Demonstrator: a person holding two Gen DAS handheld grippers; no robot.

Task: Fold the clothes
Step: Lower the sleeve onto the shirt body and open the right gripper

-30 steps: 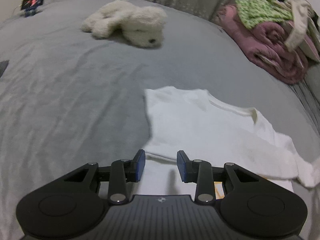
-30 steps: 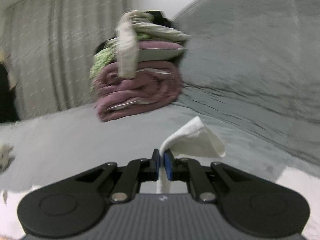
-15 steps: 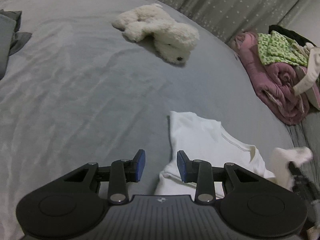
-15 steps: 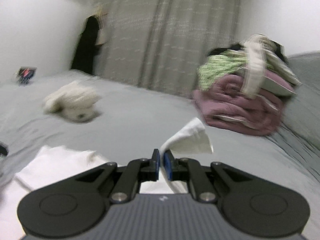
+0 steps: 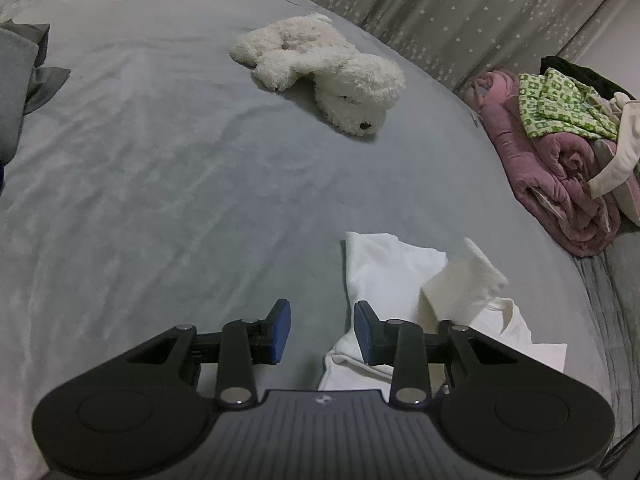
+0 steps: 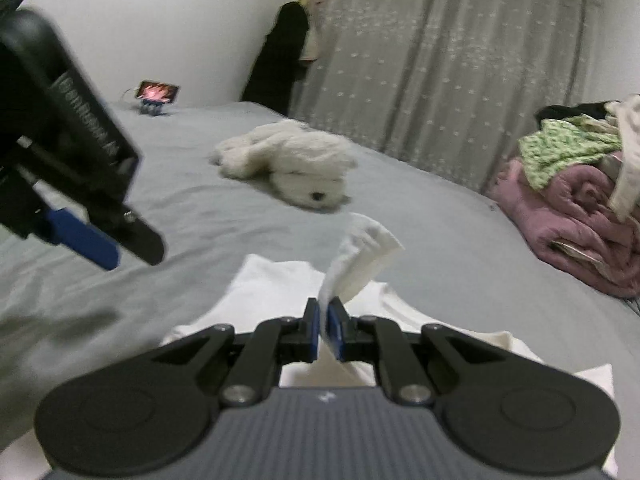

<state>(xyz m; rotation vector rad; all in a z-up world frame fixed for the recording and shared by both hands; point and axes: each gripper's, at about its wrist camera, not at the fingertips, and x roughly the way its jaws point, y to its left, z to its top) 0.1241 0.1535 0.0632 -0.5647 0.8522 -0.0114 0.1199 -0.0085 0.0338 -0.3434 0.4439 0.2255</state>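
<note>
A white T-shirt (image 5: 384,268) lies on the grey bed (image 5: 168,200), partly folded. My right gripper (image 6: 323,332) is shut on its sleeve (image 6: 360,256), and the cloth stands up from the pads above the shirt body (image 6: 272,284). In the left wrist view that raised sleeve (image 5: 464,284) hangs over the shirt's right half. My left gripper (image 5: 322,330) hovers open at the shirt's left edge. Only bed shows between its blue pads (image 5: 280,332), and its right finger is over the shirt's hem. It appears again at the upper left of the right wrist view as the left gripper (image 6: 92,246).
A white plush toy (image 5: 328,68) lies further up the bed. At the right edge sits a pile of clothes on a rolled pink blanket (image 5: 560,152). A grey pillow (image 5: 16,80) is at the far left, and a phone on a stand (image 6: 158,94) stands by the wall. Curtains hang behind.
My right gripper has swung left with the sleeve, from facing the clothes pile to over the shirt. My left gripper slid left, so the shirt now lies under its right finger.
</note>
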